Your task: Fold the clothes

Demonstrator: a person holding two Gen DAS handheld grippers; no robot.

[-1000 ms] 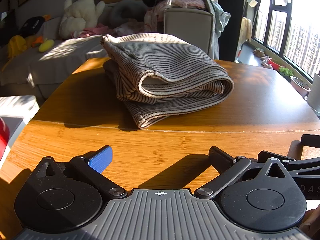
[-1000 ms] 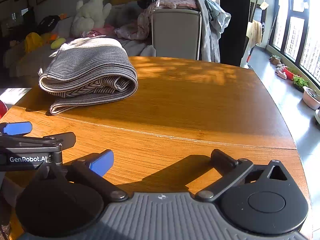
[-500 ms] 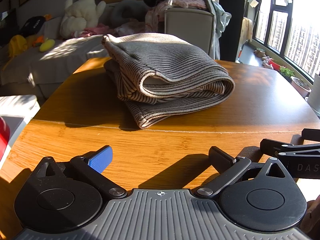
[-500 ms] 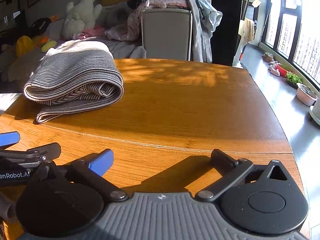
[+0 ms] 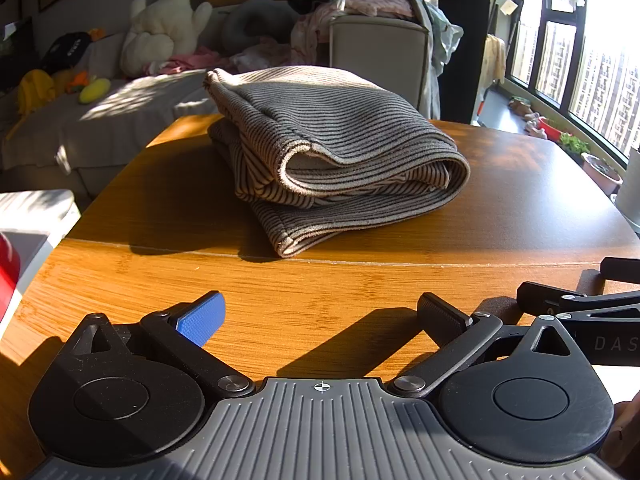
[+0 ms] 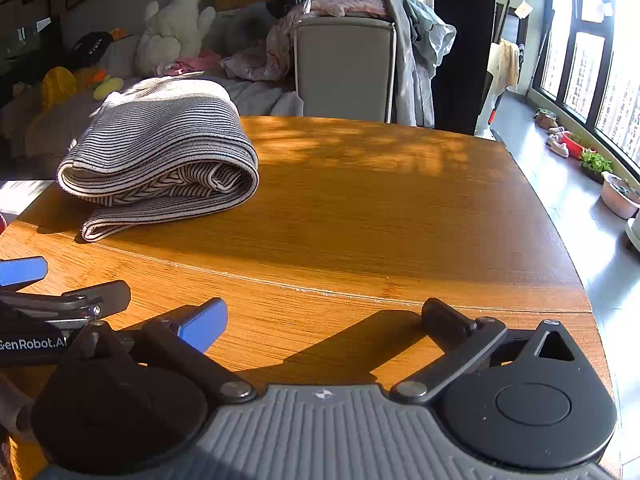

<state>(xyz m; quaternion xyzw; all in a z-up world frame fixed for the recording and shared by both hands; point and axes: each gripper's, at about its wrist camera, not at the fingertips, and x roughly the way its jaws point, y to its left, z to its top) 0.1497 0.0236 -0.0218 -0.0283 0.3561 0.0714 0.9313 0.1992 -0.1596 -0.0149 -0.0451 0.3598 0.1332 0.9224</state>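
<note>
On the left half of the wooden table (image 5: 360, 300) the striped garment (image 5: 336, 152) already lies doubled over into a compact bundle, so the folding of this piece looks finished, though one lower layer sticks out toward the near edge and might want tucking. The left gripper (image 5: 320, 316) hangs low over the near edge, well apart from the cloth, fingers spread wide and holding nothing; beside it the right gripper (image 6: 324, 316) is likewise wide and empty. The left view shows the bundle's open end and its loose hem; the right view instead shows the bare right half of the table and a chair (image 6: 344, 68) heaped with what may be more clothes, too jumbled to count.
</note>
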